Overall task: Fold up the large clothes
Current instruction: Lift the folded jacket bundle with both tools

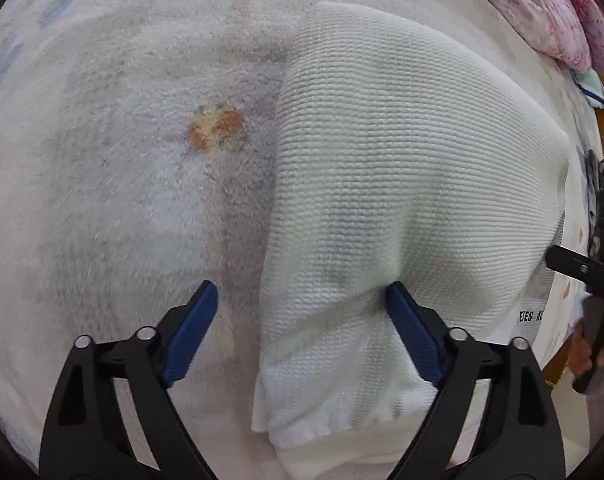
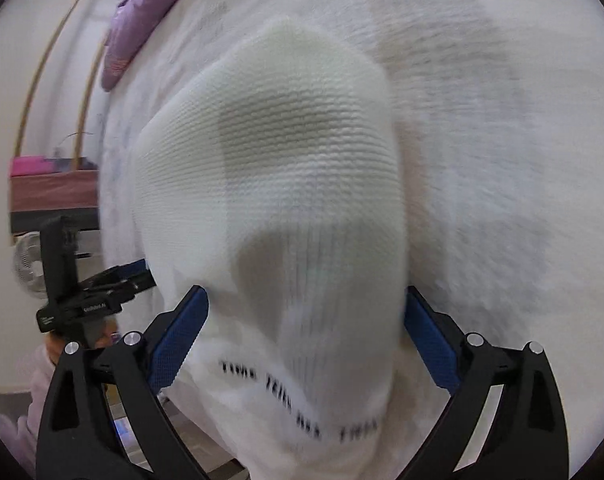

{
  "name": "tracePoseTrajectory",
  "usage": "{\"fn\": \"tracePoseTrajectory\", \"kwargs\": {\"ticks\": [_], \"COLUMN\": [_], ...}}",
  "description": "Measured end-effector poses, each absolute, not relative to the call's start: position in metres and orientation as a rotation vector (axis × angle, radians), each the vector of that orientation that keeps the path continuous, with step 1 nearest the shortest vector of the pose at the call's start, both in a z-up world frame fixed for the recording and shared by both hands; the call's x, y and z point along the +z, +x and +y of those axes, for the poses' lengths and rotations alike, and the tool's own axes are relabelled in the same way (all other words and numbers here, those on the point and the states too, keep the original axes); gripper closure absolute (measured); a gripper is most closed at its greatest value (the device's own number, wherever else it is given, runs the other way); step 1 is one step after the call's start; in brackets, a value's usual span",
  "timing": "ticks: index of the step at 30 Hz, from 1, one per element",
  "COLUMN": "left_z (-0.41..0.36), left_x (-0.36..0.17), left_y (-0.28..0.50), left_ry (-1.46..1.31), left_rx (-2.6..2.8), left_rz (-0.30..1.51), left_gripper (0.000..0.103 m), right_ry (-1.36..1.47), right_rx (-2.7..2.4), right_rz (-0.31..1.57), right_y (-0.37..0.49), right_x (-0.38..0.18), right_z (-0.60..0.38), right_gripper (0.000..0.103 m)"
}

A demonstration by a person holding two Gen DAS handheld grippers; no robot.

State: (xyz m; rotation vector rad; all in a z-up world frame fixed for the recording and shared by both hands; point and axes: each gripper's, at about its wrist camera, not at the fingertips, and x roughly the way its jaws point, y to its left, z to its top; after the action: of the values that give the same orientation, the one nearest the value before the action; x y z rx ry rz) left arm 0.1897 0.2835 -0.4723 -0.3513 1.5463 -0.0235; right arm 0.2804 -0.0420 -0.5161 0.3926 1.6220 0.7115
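left gripper (image 1: pixel 302 304): jaws spread, sweater (image 1: pixel 402 184) edge lying between, unpinched | right gripper (image 2: pixel 304 304): jaws spread over sweater's lettered hem, unpinched | sweater: folded, lying on fleece blanket (image 1: pixel 121 160)

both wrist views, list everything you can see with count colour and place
knit garment: one, white, ribbed, folded, lying on the blanket; black lettering along its near edge
fluffy blanket: one, white with faint pastel print and an orange patch, spread under the garment
bedding pile: one, pink and purple, far right corner in the left wrist view
small cloth: one, pale with a blue edge, beside the pile
fan: one, white, at the left edge of the right wrist view
left tool: one, black with blue pads, open over the garment's near edge
right tool: one, black with blue pads, open astride the garment
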Motion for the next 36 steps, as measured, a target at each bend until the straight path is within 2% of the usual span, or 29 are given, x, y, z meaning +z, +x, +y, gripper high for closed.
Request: {"fn": "tracePoseTrajectory", "kwargs": {"ticks": [3, 8, 12, 14, 16, 18, 20, 21, 22, 23, 24, 25, 28, 30, 36], "left_z": [0.296, 0.302, 0.281, 0.269, 0.271, 0.275, 0.265, 0.260, 0.252, 0.249, 0.249, 0.244, 0.222, 0.222, 0.203], "left_x": [-0.484, -0.489, -0.505, -0.510, -0.516, -0.524, -0.518, -0.513, -0.502, -0.492, -0.485, -0.478, -0.459, -0.449, -0.396], "left_y": [0.189, 0.188, 0.190, 0.196, 0.200, 0.211, 0.213, 0.212, 0.209, 0.206, 0.205, 0.206, 0.212, 0.209, 0.208], "left_ry": [-0.483, -0.550, -0.706, -0.669, -0.753, -0.880, -0.837, -0.792, -0.724, -0.739, -0.753, -0.720, -0.581, -0.568, -0.426], "left_rx": [-0.067, -0.156, -0.338, -0.371, -0.394, -0.348, -0.241, -0.209, -0.178, -0.165, -0.138, -0.118, -0.094, -0.086, -0.058], "left_rz": [1.549, 1.547, 1.568, 1.562, 1.553, 1.525, 1.509, 1.501, 1.476, 1.456, 1.449, 1.447, 1.452, 1.442, 1.418], "left_gripper": [0.014, 0.014, 0.014, 0.008, 0.005, 0.005, 0.008, 0.019, 0.041, 0.054, 0.062, 0.065, 0.069, 0.070, 0.070], "right_ry": [0.415, 0.649, 0.743, 0.793, 0.865, 0.751, 0.573, 0.510, 0.462, 0.387, 0.367, 0.385, 0.394, 0.384, 0.412], "right_rx": [0.767, 0.828, 0.833, 0.836, 0.855, 0.858, 0.788, 0.750, 0.723, 0.670, 0.640, 0.619, 0.604, 0.619, 0.666], "right_rz": [1.597, 1.551, 1.591, 1.638, 1.717, 1.721, 1.725, 1.721, 1.716, 1.712, 1.713, 1.710, 1.681, 1.656, 1.605], "right_y": [0.283, 0.280, 0.272, 0.267, 0.261, 0.259, 0.258, 0.256, 0.253, 0.251, 0.250, 0.250, 0.246, 0.242, 0.224], "right_x": [-0.524, -0.535, -0.540, -0.545, -0.556, -0.554, -0.546, -0.541, -0.536, -0.530, -0.526, -0.521, -0.502, -0.482, -0.430], "right_z": [-0.042, -0.069, -0.072, -0.072, -0.070, -0.061, -0.043, -0.037, -0.033, -0.031, -0.034, -0.039, -0.049, -0.051, -0.064], "right_gripper": [0.006, 0.006, 0.006, 0.006, 0.006, 0.006, 0.006, 0.006, 0.013, 0.022, 0.031, 0.044, 0.066, 0.070, 0.071]}}
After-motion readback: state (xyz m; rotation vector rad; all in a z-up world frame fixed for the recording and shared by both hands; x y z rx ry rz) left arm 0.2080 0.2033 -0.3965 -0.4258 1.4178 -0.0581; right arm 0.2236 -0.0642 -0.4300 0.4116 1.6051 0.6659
